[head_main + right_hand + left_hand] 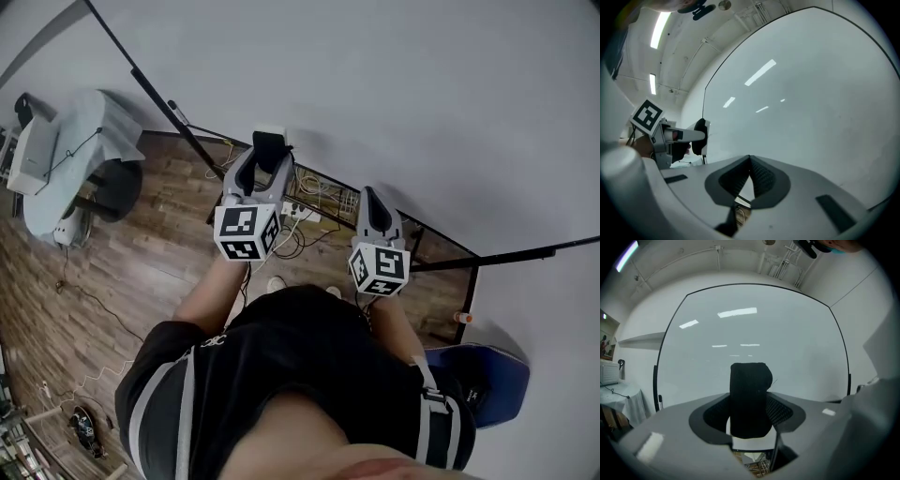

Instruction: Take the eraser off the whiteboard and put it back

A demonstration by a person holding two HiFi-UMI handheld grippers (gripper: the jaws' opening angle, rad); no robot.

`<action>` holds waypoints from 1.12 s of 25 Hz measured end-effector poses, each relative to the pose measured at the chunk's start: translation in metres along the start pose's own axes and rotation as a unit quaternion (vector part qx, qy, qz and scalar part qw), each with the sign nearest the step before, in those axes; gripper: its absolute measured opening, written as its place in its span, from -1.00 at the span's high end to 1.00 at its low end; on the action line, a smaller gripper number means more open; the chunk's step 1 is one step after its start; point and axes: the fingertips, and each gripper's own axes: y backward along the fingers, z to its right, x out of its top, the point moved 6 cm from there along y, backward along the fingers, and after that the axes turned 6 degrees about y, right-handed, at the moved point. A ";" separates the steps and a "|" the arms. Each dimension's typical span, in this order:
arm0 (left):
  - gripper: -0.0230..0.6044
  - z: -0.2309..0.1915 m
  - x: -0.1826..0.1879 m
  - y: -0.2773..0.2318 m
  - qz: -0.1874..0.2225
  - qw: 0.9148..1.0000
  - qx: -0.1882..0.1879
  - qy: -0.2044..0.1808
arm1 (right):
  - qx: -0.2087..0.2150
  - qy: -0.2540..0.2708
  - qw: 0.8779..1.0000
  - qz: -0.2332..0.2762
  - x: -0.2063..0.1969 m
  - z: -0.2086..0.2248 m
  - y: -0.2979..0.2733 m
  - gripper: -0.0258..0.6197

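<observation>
The whiteboard (403, 103) fills the upper part of the head view, a bare white sheet in a black frame. A black eraser (271, 146) with a white base stands upright between the jaws of my left gripper (271, 159), which is shut on it. In the left gripper view the eraser (748, 390) points at the whiteboard (754, 329), close to it; contact cannot be told. My right gripper (371, 199) is shut on nothing, its tips meeting close to the board. The right gripper view shows the left gripper (670, 134) and eraser (699, 136) near the board's left edge.
Below the board, cables and a power strip (305, 208) lie on the wooden floor. A table under a white cloth (80, 155) stands at the left, and a blue chair (487, 380) at the lower right. The board's black stand bar (506, 258) runs out to the right.
</observation>
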 end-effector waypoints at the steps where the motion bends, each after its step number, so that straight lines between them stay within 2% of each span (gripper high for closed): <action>1: 0.18 -0.003 -0.006 0.003 -0.007 1.000 0.001 0.000 | 0.005 0.001 1.000 0.000 0.000 -0.004 -0.002 0.91; 9: 0.18 -0.013 -0.042 0.012 -0.049 0.999 -0.006 -0.002 | 0.019 0.007 1.000 -0.003 0.000 -0.017 -0.011 0.91; 17: 0.18 -0.013 -0.052 0.014 -0.056 0.998 -0.017 0.010 | 0.018 -0.008 0.999 0.028 0.006 -0.017 -0.007 0.91; 28: 0.18 -0.005 -0.048 0.011 -0.049 0.998 -0.027 0.008 | 0.011 -0.006 1.000 0.016 0.003 -0.012 -0.002 0.91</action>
